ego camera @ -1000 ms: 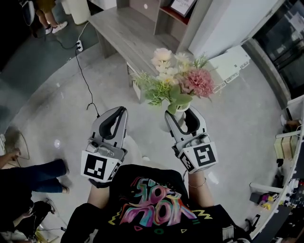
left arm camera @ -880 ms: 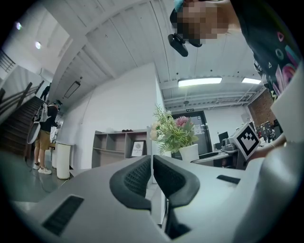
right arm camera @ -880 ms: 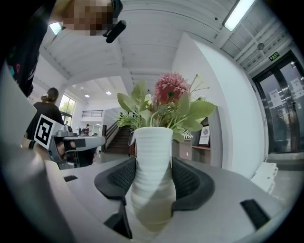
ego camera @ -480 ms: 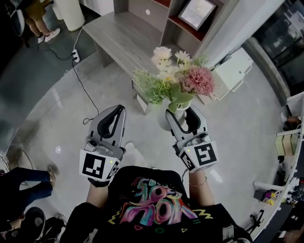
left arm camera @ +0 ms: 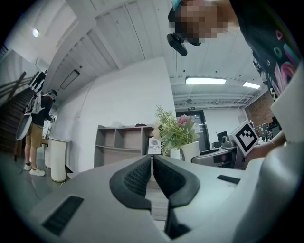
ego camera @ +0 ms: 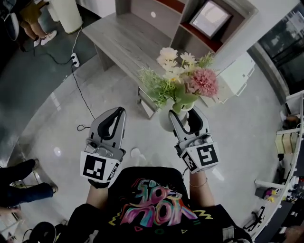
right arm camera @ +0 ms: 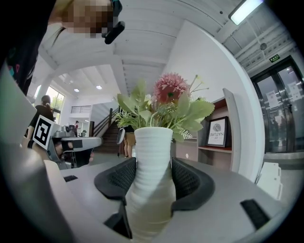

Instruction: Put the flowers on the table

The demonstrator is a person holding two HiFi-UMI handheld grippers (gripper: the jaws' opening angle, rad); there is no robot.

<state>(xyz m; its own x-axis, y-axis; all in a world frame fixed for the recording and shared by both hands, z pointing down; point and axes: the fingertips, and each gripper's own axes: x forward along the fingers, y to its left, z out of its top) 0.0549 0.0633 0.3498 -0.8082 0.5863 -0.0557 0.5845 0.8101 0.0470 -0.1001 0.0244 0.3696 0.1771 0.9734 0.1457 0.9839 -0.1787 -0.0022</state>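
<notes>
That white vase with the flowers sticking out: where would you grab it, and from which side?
Take the vase by its ribbed body below the neck, coming in level from the side. The flowers spread wide over the top and block any approach from above. The right gripper clamps it that way, one jaw on each flank, with the vase upright.

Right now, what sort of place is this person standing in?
Probably an office lobby or showroom: a glossy pale grey floor, a long grey wood-grain table beside open shelving holding a framed print, and tall glass entrance doors.
</notes>
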